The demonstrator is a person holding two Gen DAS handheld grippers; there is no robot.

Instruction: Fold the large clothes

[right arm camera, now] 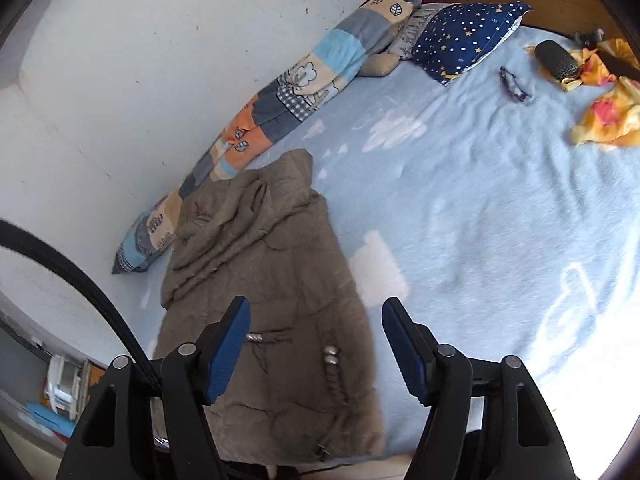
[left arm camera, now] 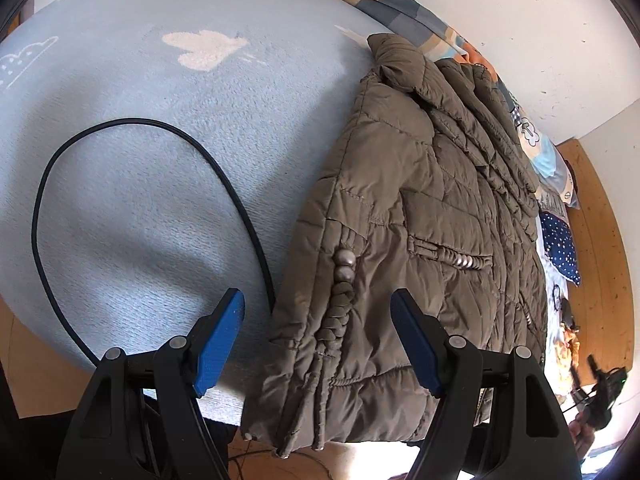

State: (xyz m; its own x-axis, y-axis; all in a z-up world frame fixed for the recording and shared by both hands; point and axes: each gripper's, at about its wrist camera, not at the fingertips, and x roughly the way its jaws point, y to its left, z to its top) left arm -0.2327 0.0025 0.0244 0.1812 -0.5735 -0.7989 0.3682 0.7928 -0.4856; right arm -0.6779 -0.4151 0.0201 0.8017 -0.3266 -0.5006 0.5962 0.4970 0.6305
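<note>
The jacket, a brown quilted one, lies on the light blue blanket that covers the bed, folded lengthwise into a narrow strip. Its collar points toward the wall and its hem hangs a little over the near edge of the bed. That narrow shape suggests the sides are already turned in, so the likely next step is to fold it across, hem toward collar. The hem sits at the near edge, probably so that both tools can reach it from where the person stands.

The left gripper points steeply down at the hem. Its 2 blue pads stand wide apart on either side of the jacket's near left edge, pressing on nothing. A black cable loops over the blanket to its left.

The right gripper is tilted less steeply and looks along the jacket toward the collar. It is also spread and empty, hanging over the lower part of the jacket. Beyond, a patchwork pillow lies along the wall and a star-print pillow sits near the headboard.
</note>
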